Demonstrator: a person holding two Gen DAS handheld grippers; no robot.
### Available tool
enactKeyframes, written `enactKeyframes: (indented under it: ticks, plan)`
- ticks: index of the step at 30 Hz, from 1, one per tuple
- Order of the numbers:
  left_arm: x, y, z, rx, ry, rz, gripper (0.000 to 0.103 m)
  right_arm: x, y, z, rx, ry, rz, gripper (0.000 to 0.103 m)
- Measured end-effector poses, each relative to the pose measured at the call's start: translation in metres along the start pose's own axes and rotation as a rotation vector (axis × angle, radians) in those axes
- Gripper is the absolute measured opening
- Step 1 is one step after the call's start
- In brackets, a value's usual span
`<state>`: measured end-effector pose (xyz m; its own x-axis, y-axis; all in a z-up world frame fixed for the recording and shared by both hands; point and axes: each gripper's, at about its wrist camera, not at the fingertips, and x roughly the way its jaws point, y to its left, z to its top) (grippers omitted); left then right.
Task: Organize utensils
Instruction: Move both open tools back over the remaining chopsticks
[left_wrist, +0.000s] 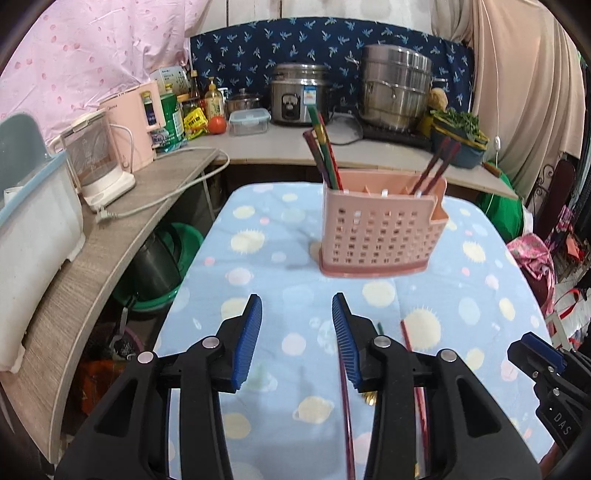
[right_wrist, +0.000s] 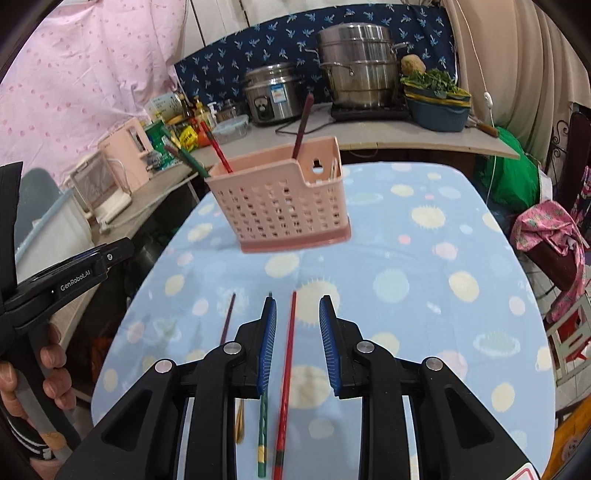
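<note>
holding both grippers apart, we list: left gripper (left_wrist: 297, 314) empty; right gripper (right_wrist: 297, 317) straddling red chopstick (right_wrist: 288, 362) on tablecloth (right_wrist: 424, 258); pink utensil basket (right_wrist: 284, 199) beyond, chopsticks inside.

Pink perforated holder (left_wrist: 376, 232), blue dotted tablecloth (left_wrist: 266, 280), red chopstick (right_wrist: 287, 369), green chopstick (right_wrist: 263, 428)

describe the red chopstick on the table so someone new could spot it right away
Start at the table's blue spotted cloth, in front of the pink perforated utensil basket. Three loose chopsticks lie side by side there; the red chopstick runs between the open fingers of the right gripper. It is rightmost, with the green chopstick and dark purple chopstick to its left.
</note>
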<state>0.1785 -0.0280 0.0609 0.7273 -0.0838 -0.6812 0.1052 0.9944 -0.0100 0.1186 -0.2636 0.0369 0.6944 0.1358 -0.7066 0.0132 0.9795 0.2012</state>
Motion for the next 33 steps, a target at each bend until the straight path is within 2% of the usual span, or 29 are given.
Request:
enactKeyframes:
  ticks: [10,23,27,33]
  plan:
    - [0.011,-0.002,-0.049,0.016,0.097,0.000,0.038,0.016,-0.001,-0.048,0.018,0.104,0.001,0.024]
    - [0.022,-0.011,-0.098,0.025,0.209,-0.025,0.038,0.033,0.002,-0.089,0.024,0.193,0.012,0.024]
    - [0.025,-0.013,-0.113,0.028,0.240,-0.031,0.045,0.037,0.005,-0.097,0.015,0.211,0.011,0.025]
    - [0.026,-0.017,-0.128,0.039,0.271,-0.051,0.046,0.042,0.006,-0.111,0.009,0.244,0.010,0.024]
